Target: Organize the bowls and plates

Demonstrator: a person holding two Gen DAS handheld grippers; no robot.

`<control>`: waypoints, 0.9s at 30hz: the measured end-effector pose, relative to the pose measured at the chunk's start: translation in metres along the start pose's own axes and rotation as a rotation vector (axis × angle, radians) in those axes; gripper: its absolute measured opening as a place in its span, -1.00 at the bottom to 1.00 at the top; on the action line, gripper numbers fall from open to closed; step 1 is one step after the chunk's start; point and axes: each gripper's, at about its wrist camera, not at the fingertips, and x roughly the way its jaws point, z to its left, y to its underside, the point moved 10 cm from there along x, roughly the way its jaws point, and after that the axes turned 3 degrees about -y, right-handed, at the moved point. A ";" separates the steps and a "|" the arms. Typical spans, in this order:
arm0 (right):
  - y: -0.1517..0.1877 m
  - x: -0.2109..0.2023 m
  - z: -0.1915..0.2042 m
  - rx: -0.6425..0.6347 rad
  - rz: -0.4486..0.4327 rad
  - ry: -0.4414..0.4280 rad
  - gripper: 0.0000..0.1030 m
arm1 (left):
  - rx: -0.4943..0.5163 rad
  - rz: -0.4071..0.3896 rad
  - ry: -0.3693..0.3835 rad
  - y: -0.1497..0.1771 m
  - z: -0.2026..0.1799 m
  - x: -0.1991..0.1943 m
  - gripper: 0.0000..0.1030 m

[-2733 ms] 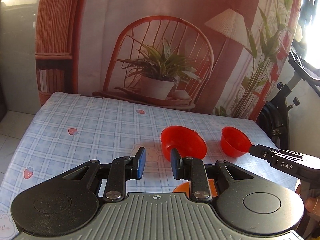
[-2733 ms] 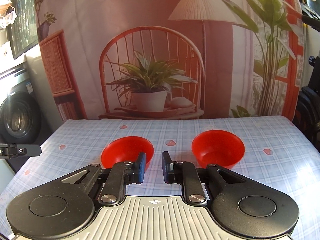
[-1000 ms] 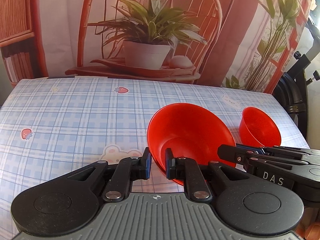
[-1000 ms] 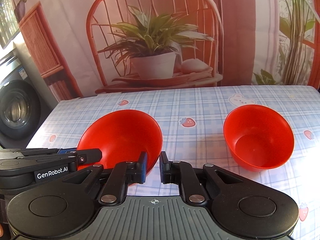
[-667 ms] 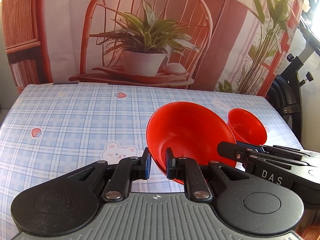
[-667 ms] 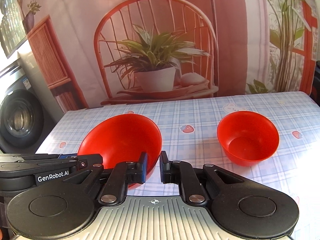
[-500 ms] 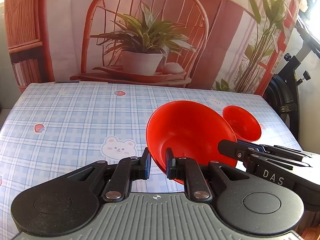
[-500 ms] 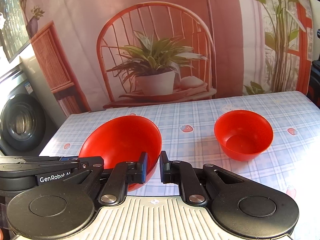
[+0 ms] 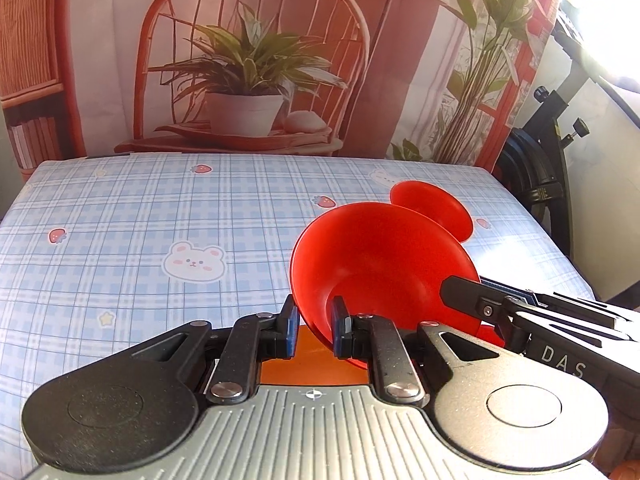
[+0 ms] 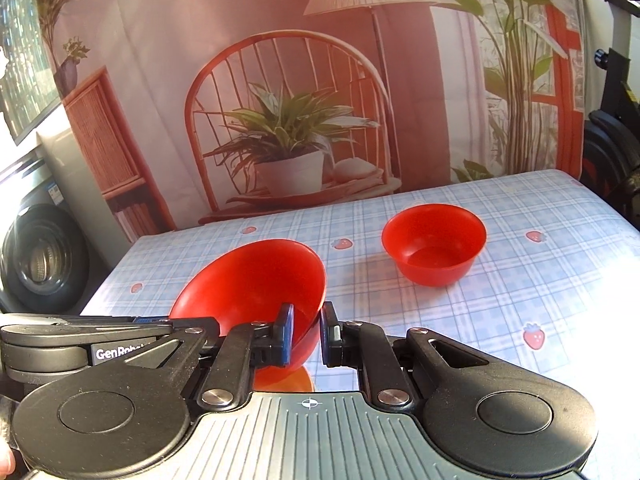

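Note:
My left gripper and my right gripper are both shut on the rim of one red bowl, which hangs tilted above the table. The same bowl shows in the right wrist view, with the left gripper's body at its left. A second, smaller red bowl stands upright on the blue checked tablecloth; in the left wrist view it is partly hidden behind the held bowl. An orange plate lies below the grippers, mostly hidden.
A printed backdrop with a chair and potted plant hangs behind the table. An exercise bike stands past the table's right edge. A washing machine stands to the left.
Both grippers have lifted the red bowl off the table and drawn it back toward me, tilting it. The small bowl has not moved.

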 end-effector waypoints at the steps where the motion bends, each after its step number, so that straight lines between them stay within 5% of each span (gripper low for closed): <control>1: 0.002 -0.002 -0.003 0.004 0.001 0.002 -0.76 | 0.006 0.001 0.005 0.001 -0.003 -0.001 -0.69; 27: 0.053 -0.057 -0.101 0.158 -0.011 0.053 -0.76 | 0.214 0.111 0.087 0.044 -0.101 0.010 -0.66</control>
